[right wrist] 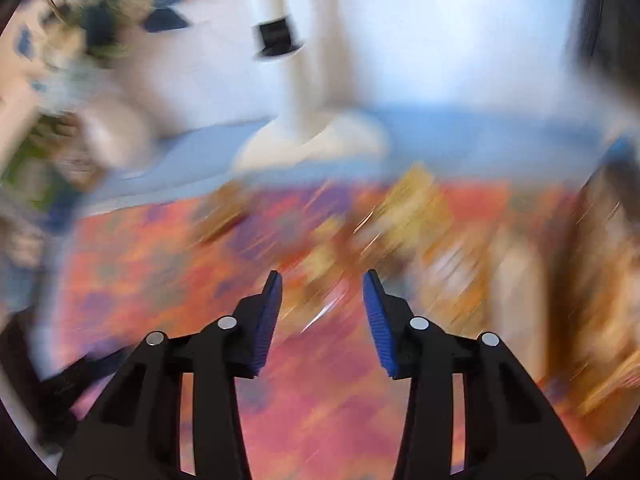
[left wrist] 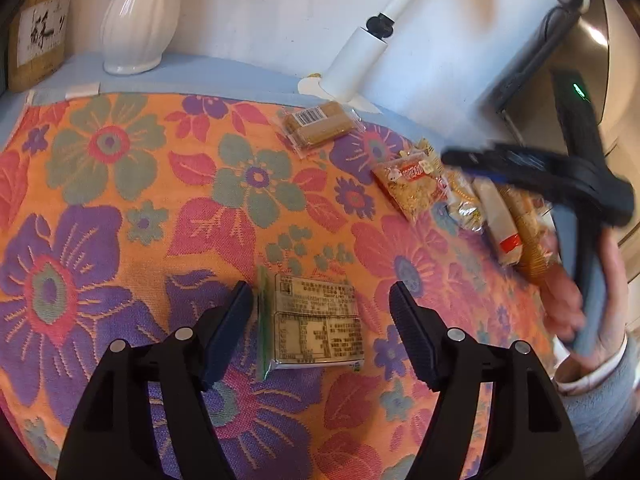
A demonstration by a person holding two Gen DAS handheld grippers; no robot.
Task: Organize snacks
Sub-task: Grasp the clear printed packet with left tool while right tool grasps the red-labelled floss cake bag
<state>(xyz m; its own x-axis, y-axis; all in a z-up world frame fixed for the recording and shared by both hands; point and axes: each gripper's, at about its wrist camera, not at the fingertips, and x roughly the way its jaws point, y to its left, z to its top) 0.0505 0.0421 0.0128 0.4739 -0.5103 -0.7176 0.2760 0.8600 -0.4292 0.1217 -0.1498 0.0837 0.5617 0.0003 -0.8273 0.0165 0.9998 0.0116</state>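
The left gripper (left wrist: 322, 300) was wide open, one finger on each side of the flat snack pack (left wrist: 316, 322). Its long side pointed far. The right gripper (right wrist: 322, 292) was open too, empty.

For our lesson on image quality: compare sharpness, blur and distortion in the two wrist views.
Left wrist view: mostly sharp, the label-side snack packet legible as print; only the right gripper is motion-smeared; fisheye bends the floral cloth. Right wrist view: heavy motion blur smears everything except the gripper's own fingers.

Bright even daylight; left view sharp, right view heavily motion-blurred.
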